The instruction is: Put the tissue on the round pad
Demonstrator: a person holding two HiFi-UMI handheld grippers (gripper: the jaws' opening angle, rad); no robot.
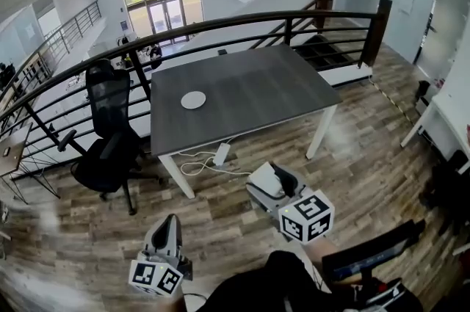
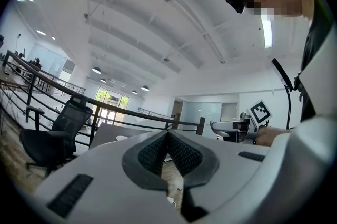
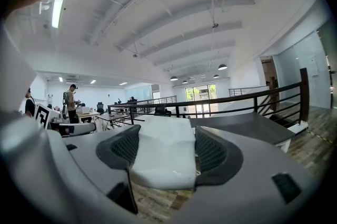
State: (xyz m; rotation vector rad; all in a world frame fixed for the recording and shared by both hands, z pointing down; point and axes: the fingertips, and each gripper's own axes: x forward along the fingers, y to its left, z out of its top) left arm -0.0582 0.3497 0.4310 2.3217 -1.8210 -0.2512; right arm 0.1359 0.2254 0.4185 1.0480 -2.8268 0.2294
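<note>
Though the soft white folded tissue (image 1: 263, 178) is pinched in the right gripper (image 3: 165, 146), it hangs over the wood floor (image 1: 220, 222) well short of the dark grey table (image 1: 257, 86), whose white round pad (image 1: 193, 100) lies bare, while the left gripper (image 2: 168, 138) is pressed together, empty.

No words, numbers or brand names are showing clearly enough to read anywhere. The cube (image 1: 156, 277) on the left gripper (image 1: 171, 222) and the cube (image 1: 307, 216) on the right gripper (image 1: 269, 178) are only showing black and white square patterns, and these are not letters or numbers.
</note>
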